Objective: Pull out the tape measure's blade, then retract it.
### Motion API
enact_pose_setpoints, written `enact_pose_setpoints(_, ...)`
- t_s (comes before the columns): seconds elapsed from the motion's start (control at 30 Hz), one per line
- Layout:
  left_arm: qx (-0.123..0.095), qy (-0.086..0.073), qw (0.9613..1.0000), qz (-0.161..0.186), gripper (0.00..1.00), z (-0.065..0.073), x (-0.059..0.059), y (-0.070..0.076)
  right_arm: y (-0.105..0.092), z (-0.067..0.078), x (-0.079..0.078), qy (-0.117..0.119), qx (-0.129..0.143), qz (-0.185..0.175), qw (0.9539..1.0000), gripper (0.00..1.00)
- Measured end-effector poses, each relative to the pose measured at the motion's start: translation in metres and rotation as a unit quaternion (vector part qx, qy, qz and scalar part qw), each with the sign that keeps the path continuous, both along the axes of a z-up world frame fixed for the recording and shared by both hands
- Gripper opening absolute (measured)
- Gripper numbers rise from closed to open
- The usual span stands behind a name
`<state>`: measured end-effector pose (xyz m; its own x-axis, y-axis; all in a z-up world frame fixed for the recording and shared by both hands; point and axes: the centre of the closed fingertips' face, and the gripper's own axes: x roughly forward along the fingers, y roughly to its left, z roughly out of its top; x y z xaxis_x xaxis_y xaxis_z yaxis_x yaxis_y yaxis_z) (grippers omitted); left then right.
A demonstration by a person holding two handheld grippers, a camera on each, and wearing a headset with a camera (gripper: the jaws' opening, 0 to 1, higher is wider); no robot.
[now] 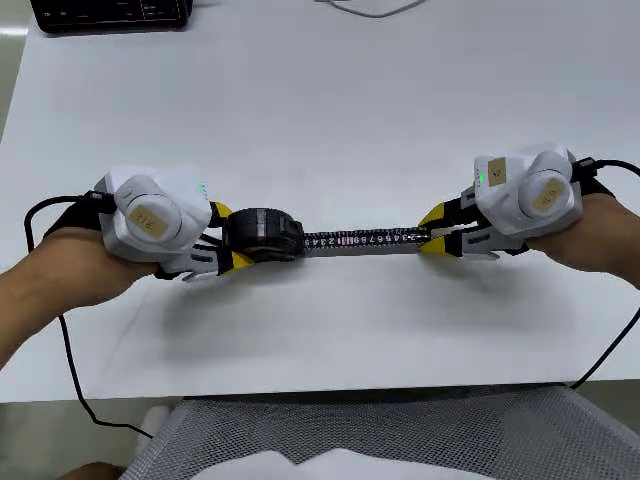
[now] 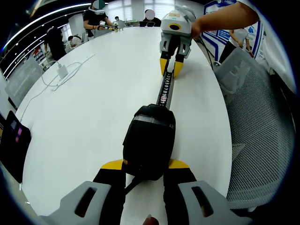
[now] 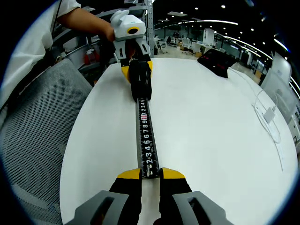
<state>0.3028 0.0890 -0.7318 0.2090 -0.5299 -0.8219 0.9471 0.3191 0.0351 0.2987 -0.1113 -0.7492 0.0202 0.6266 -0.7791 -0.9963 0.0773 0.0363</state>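
A black tape measure case [image 1: 262,234] is clamped between the yellow-tipped jaws of my left gripper [image 1: 228,238], just above the white table. In the left gripper view the case [image 2: 149,142] sits between the jaws of my left gripper [image 2: 146,165]. A dark blade [image 1: 362,240] with white numerals runs from the case to my right gripper [image 1: 432,232], which is shut on the blade's end. In the right gripper view the blade [image 3: 146,138] stretches away from my right gripper [image 3: 149,174] to the case [image 3: 140,77].
The white table [image 1: 330,110] has open room behind the grippers. A dark device [image 1: 110,12] lies at the far left edge. A mesh chair back [image 1: 400,435] stands at the near edge. Black cables [image 1: 70,350] trail from both grippers. People stand at the table's far end [image 2: 96,16].
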Motion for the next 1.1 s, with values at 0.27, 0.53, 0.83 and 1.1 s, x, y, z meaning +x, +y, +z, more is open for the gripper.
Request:
enact_pose_setpoints(0.27,0.003,0.0,1.0,0.0,0.26,0.0,0.0,0.0,-0.008,0.001,0.001,-0.001,-0.005,0.0,1.0,0.1)
enact_pose_setpoints(0.53,0.005,0.0,1.0,0.0,0.26,0.0,0.0,0.0,-0.015,0.001,0.001,-0.001,-0.01,0.0,0.9999,0.1)
enact_pose_setpoints(0.83,0.006,-0.001,1.0,0.0,0.26,0.0,0.0,0.0,-0.025,0.002,0.001,-0.002,-0.018,-0.003,0.9998,0.1)
enact_pose_setpoints(1.1,0.006,0.0,1.0,0.0,0.26,0.0,0.0,0.0,-0.033,0.003,0.002,-0.004,-0.024,-0.002,0.9997,0.1)
